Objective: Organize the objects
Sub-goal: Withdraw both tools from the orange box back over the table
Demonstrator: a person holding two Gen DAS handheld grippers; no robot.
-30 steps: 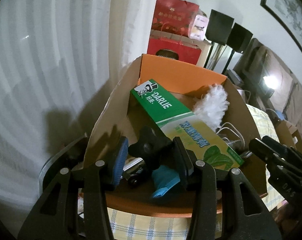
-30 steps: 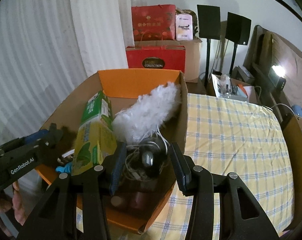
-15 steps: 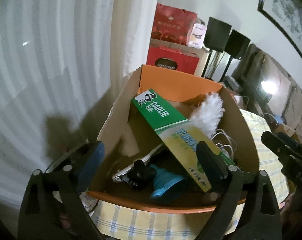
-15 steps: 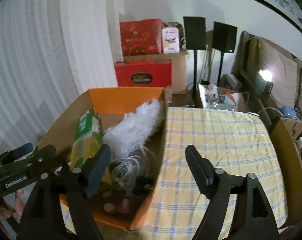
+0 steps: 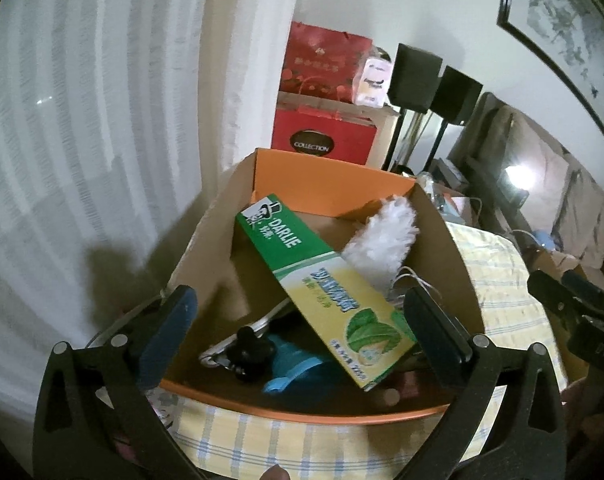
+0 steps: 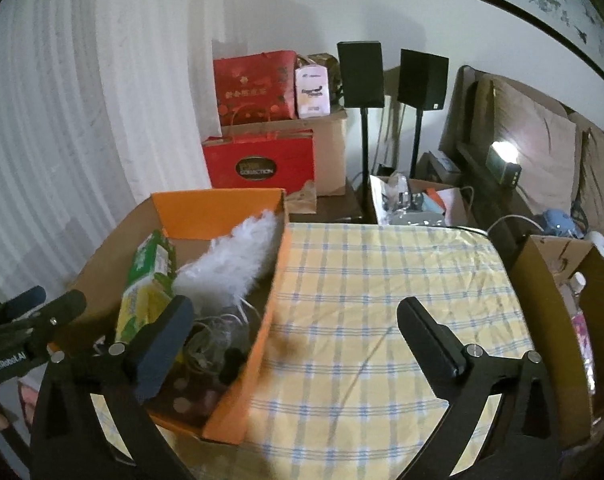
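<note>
An open cardboard box with an orange inside stands on the left of a checked table. It holds a green and yellow Darlie carton, a white feather duster, white cables, a black knobbed object and a blue item. My left gripper is open and empty above the box's near edge. My right gripper is open and empty over the box's right wall and the tablecloth.
The yellow checked tablecloth stretches right of the box. Red gift bags and two black speakers stand behind. Another cardboard box sits at the right. White curtains hang at the left.
Both grippers have opened wide and drawn back from the box. The left let go of the black knobbed object, the right of a black item; both items lie in the box.
</note>
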